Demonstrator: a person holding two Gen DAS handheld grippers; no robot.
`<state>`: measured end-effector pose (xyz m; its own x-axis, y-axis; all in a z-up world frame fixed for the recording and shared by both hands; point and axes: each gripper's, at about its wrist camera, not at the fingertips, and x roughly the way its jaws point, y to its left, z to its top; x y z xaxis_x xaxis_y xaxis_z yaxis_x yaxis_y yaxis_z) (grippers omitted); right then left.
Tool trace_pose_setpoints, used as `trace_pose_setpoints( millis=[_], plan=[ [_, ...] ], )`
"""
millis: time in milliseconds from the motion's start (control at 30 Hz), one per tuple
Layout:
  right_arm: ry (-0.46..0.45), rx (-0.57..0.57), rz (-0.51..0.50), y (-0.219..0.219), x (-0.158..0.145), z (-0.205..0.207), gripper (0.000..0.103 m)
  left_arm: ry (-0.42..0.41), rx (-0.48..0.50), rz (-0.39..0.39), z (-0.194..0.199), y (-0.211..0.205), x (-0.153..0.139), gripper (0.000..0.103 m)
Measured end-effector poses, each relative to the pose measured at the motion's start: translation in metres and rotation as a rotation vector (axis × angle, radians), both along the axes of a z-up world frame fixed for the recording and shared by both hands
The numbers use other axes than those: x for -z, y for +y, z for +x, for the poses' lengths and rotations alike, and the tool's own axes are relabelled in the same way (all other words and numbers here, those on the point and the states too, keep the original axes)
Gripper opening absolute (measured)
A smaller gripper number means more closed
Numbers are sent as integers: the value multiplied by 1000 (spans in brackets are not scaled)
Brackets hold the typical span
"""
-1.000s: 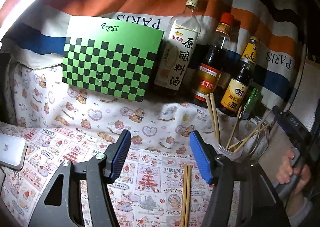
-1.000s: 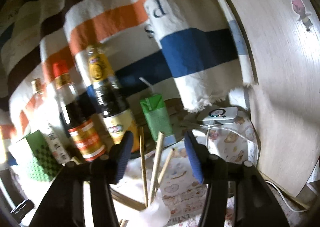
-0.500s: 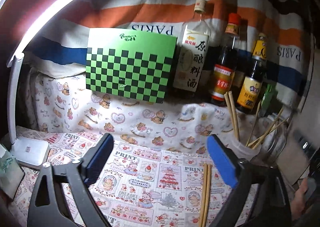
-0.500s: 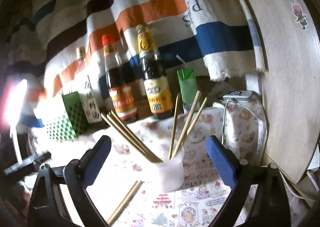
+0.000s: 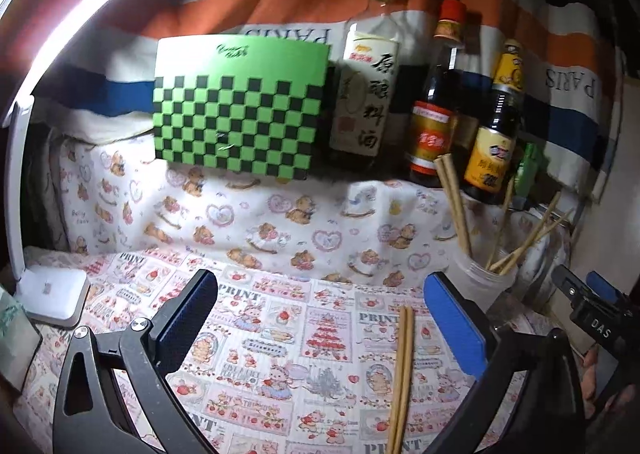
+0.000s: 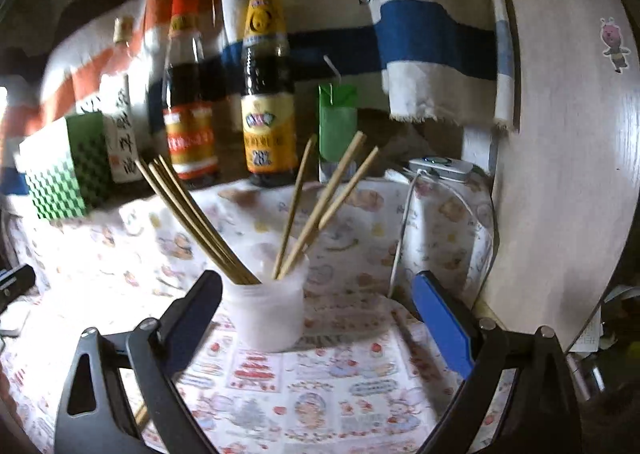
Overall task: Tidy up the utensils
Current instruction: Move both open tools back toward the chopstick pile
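- When going for the loose chopsticks (image 5: 401, 366), come down slow and straight over them, so both sticks get caught at once.
- Left gripper (image 5: 320, 282): spread wide, blue pads just opened up, pinching nothing. Hangs over the printed cloth (image 5: 280, 334), with the loose pair lying below, close to the right pad.
- Right gripper (image 6: 317, 280): also spread wide, also just opened, pinching nothing. Looks at the white jar (image 6: 266, 310), which stands between the pads but not touching them.
- Best guess at the step now: pick up the loose pair with the left gripper.
- Turn the pads so they close across the sticks, not along them.
- Slide over to the right a bit first, to get the pair in the middle of the gap.
- Grab near the middle of the sticks, so neither end tips down.
- Squeeze gently; thin, smooth sticks may roll apart or slip.
- Loose chopsticks: flat on the cloth, side by side and touching. Long way runs from near to far, leaning just a little right. Far ends point at the cloth just in front of the jar, near it but not touching.
- For dropping in later: tip the sticks upright, one end down.
- White jar, seen from the left gripper (image 5: 476, 282) too: upright, just past the loose pair and to the right. Holds more chopsticks (image 6: 192, 213), some leaning left, some leaning right, tops fanned out.
- Aim for the open gap in the middle of the jar.
- Farther back, a row against the striped cloth: green checkered box (image 5: 236, 109), cooking wine bottle (image 5: 366, 93), red-capped sauce bottle (image 5: 434, 113), yellow-label sauce bottle (image 5: 494, 133). Keep away from these.
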<state>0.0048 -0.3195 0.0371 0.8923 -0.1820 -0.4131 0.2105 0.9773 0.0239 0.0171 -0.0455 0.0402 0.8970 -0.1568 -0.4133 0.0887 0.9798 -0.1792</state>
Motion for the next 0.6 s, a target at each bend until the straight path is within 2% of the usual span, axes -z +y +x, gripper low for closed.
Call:
trace_pose_setpoints(
  millis=[67, 133, 200, 267, 433, 600],
  plan=[
    [23, -28, -6, -1, 3, 5, 95, 4, -27, 6, 3, 2, 2, 102],
    [65, -124, -14, -1, 8, 11, 95, 5, -48, 23, 5, 3, 3, 102],
    [77, -182, 31, -4, 11, 13, 95, 10, -48, 47, 9, 1, 5, 102],
    [51, -168, 84, -8, 12, 10, 95, 27, -28, 50, 15, 1, 8, 102],
    [33, -116, 23, -6, 9, 5, 96, 73, 0, 83, 26, -3, 17, 102],
    [58, -145, 155, -17, 15, 10, 96, 100, 62, 132, 30, -12, 26, 102]
  ],
)
